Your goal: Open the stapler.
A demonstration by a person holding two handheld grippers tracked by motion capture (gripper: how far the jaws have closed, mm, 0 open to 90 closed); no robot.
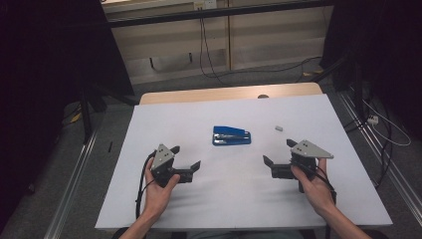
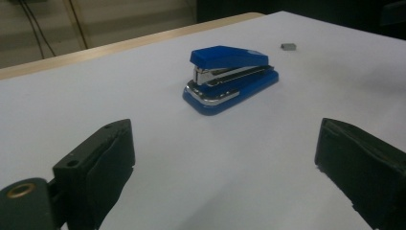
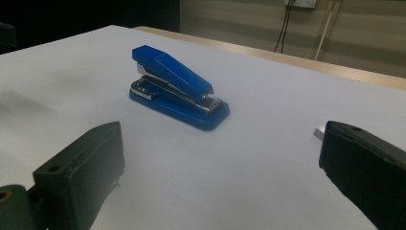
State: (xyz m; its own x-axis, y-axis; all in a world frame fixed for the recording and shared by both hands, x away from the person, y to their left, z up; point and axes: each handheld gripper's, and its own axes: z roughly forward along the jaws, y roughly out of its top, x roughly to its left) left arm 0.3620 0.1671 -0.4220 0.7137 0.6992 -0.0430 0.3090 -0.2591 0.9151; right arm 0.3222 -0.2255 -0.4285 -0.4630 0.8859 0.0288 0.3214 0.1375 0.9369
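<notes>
The stapler [image 2: 230,76] looks like glossy blue plastic over shiny metal; the table [image 1: 219,199] is matt white, perhaps paper-covered, with a wooden edge.

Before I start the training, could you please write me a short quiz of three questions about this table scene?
1. True or false: the left gripper is shut on the blue stapler.
2. Multiple choice: where does the small grey piece lie? A) on top of the stapler B) on the white table, to the right of the stapler and apart from it C) between the jaws of the right gripper
3. Fill in: both grippers point toward the ____ in the middle of the table.

Key:
1. False; its jaws stand open and hold nothing.
2. B
3. stapler
</notes>
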